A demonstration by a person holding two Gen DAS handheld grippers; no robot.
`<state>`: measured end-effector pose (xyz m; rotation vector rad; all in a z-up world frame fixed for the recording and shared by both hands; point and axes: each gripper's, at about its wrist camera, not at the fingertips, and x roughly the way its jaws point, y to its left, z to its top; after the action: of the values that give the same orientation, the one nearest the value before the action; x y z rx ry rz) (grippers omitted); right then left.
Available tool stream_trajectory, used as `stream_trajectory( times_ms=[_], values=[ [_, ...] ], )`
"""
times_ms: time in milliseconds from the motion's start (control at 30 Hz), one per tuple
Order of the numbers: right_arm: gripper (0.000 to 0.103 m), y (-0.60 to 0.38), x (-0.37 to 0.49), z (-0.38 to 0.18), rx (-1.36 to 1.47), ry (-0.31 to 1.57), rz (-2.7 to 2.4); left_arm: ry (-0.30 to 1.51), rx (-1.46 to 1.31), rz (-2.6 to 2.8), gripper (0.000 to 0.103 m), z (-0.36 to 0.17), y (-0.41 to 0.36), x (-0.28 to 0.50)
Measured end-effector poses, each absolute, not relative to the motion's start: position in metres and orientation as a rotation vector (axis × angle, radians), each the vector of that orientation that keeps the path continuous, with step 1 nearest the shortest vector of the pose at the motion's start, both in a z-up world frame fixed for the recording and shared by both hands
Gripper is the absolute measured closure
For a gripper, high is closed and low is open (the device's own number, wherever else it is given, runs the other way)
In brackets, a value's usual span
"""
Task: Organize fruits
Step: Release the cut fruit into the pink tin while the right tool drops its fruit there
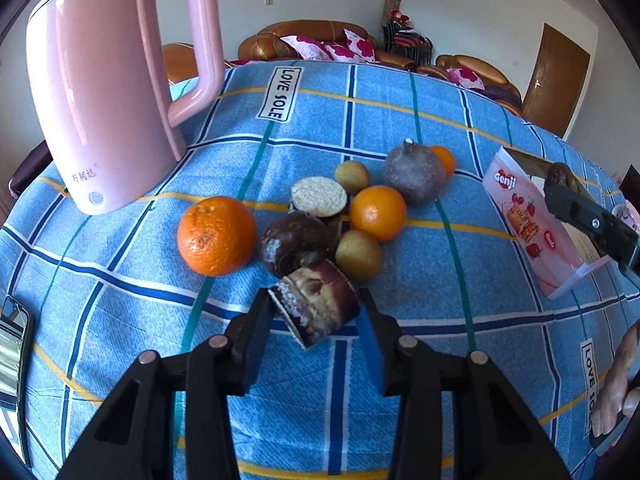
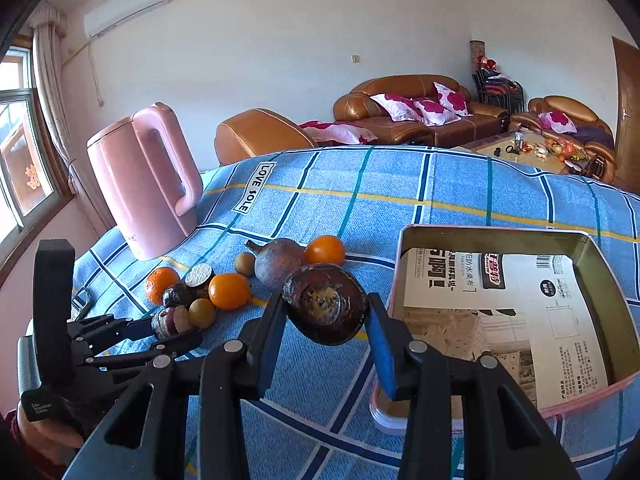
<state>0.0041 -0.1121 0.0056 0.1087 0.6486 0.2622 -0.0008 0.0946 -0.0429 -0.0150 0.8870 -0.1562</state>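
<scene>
Left gripper [image 1: 316,312] clamped on a cut purple-brown fruit piece with white flesh [image 1: 316,306], low over the blue plaid worktop [image 1: 400,92]. Just ahead lie a large orange [image 1: 216,235], a smaller orange [image 1: 378,213] and a grey-purple round fruit [image 1: 414,173]. Right gripper [image 2: 326,312] clamped on a dark brown shrivelled fruit half [image 2: 325,305], with the open pink rectangular tin [image 2: 596,276] immediately to its right.

Loose fruit cluster [image 1: 320,216] on checked cloth, pink tin [image 2: 516,312] rightward.
</scene>
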Motion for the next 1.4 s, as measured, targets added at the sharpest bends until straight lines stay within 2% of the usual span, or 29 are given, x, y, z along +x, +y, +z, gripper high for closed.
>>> stream_trajectory(
  times_ms=[367, 700, 1133, 1400],
  values=[
    [0.060, -0.114, -0.006, 0.017, 0.092, 0.582, 0.245, 0.772, -0.013, -0.140, 0.059, -0.022, 0.096, -0.022],
    [0.060, -0.182, -0.021, 0.032, 0.073, 0.484, 0.088, 0.661, 0.077, -0.266, 0.059, 0.008, 0.021, -0.024],
    [0.060, -0.277, -0.013, 0.008, 0.069, 0.576, -0.081, 0.655, 0.196, -0.476, 0.059, 0.007, -0.119, -0.006],
    [0.060, -0.282, -0.001, -0.008, 0.044, 0.662, -0.090, 0.738, 0.193, -0.503, 0.059, -0.012, -0.154, 0.014]
  ],
)
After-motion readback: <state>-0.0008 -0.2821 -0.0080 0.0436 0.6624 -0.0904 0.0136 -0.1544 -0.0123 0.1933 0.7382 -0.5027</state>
